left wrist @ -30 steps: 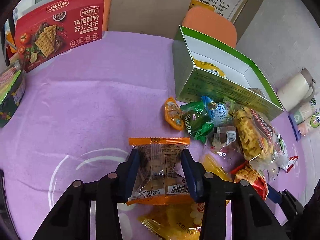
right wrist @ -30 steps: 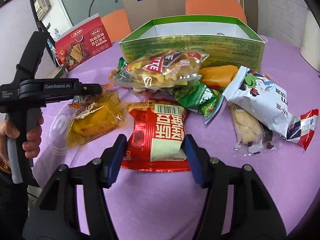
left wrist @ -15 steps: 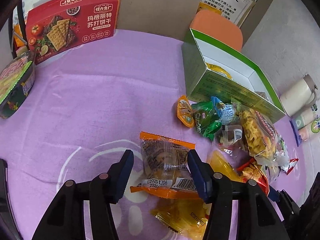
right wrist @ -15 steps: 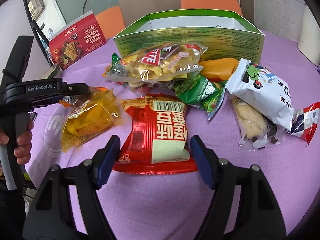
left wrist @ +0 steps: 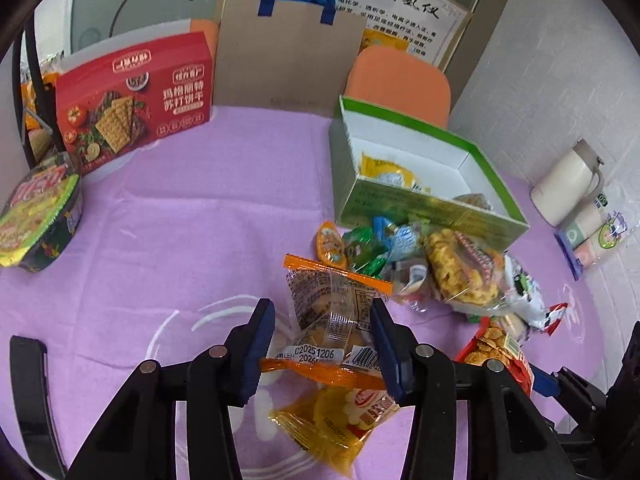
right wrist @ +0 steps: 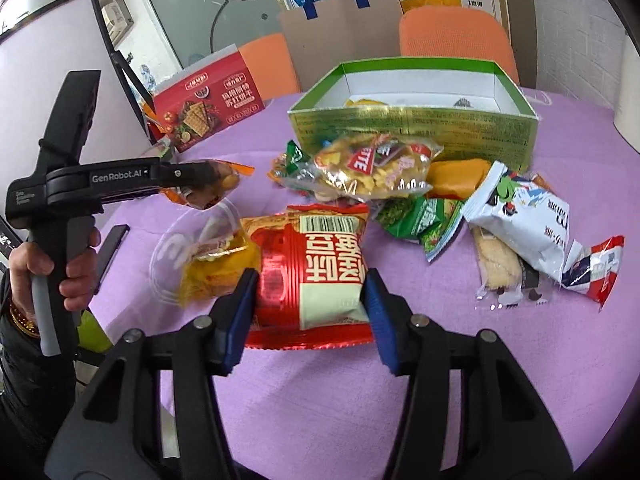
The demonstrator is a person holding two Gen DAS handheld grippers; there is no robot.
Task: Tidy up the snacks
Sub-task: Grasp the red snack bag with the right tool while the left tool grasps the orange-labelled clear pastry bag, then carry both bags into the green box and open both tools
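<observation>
My left gripper [left wrist: 322, 320] is shut on a clear orange-edged cake packet [left wrist: 332, 312] and holds it lifted above the purple cloth; it also shows in the right wrist view [right wrist: 212, 188]. My right gripper [right wrist: 308, 284] is shut on a red snack bag [right wrist: 320, 264] that rests on the cloth. A green open box [left wrist: 424, 208] with a yellow packet [left wrist: 384, 168] inside stands behind a heap of snacks [left wrist: 452, 268]. A yellow packet [left wrist: 340, 416] lies below the left gripper.
A red cracker box [left wrist: 132, 104] and a noodle bowl [left wrist: 36, 216] stand at the far left. A brown paper bag [left wrist: 288, 52] and an orange chair [left wrist: 400, 84] are behind the table. A white jug [left wrist: 568, 188] and cups stand at the right edge.
My left gripper has lifted the cake packet off the cloth and tilted it toward the box. My right gripper has moved in and closed on the red bag.
</observation>
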